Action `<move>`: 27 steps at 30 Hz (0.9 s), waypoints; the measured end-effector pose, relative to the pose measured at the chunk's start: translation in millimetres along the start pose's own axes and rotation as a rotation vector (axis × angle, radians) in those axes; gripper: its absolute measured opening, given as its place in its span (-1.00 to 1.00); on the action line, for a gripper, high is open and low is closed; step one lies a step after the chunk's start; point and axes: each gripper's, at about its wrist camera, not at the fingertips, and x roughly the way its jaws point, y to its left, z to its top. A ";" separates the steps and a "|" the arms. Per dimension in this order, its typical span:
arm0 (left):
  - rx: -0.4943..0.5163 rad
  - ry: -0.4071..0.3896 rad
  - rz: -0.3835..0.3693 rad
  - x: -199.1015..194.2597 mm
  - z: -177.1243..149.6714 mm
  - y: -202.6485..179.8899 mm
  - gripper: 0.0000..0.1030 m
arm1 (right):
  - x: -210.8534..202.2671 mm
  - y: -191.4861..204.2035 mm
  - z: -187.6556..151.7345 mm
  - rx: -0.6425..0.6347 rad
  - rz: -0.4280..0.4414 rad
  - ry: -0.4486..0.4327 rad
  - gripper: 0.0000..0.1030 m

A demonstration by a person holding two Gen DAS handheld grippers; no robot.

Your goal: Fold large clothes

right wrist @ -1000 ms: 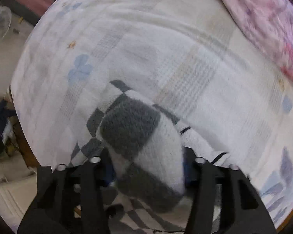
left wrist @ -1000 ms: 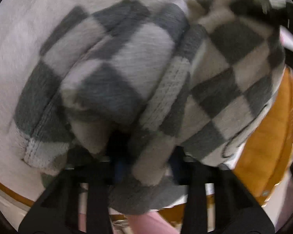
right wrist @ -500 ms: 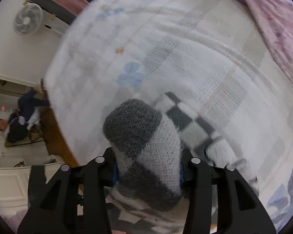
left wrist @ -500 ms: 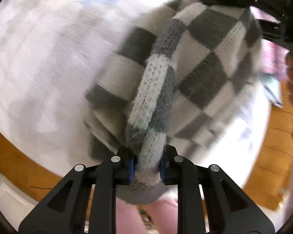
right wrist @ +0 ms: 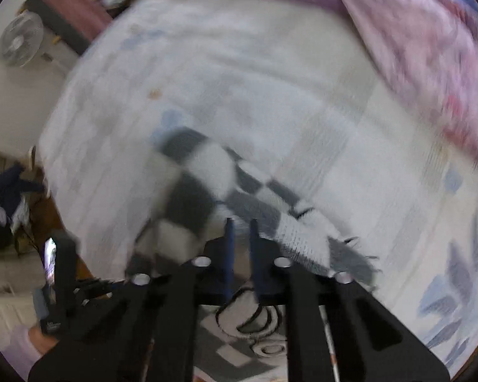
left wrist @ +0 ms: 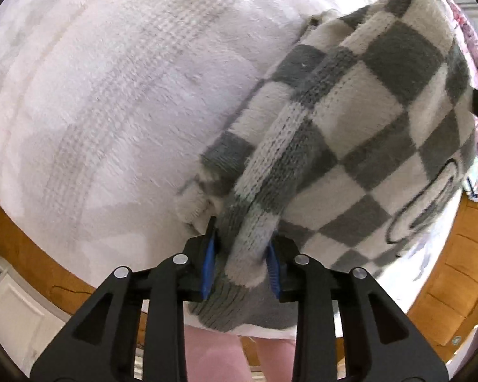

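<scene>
A grey and white checkered knit sweater [left wrist: 360, 121] hangs over the white bed [left wrist: 118, 89]. My left gripper [left wrist: 241, 254] is shut on a ribbed edge of the sweater, which drapes up and to the right. In the right wrist view the sweater [right wrist: 191, 191] lies blurred on the bed in front of my right gripper [right wrist: 240, 232]. The right jaws stand almost together with a narrow gap and no cloth between them. The left gripper's black body [right wrist: 60, 273] shows at the lower left there.
The bed cover [right wrist: 271, 79] is white with faint checks and blue flowers. A pink floral quilt [right wrist: 430, 63] lies at the back right. A wooden floor [left wrist: 12, 222] rims the bed. A standing fan [right wrist: 17, 43] is at the far left.
My right gripper has let go of the sweater fold it held and its jaws have closed. The sweater has dropped onto the bed. My left gripper still holds its edge.
</scene>
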 end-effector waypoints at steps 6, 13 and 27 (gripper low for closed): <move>-0.016 0.021 -0.023 20.8 21.1 2.5 -0.35 | 105.6 -6.0 38.2 0.084 -0.183 0.201 -0.93; 0.020 0.026 -0.040 -18.1 11.9 -4.1 -0.23 | 21.4 -19.2 27.6 0.193 0.190 0.003 -0.93; 0.050 -0.032 0.127 7.4 19.1 -32.7 0.13 | 107.6 14.7 74.5 0.211 0.253 0.155 -1.00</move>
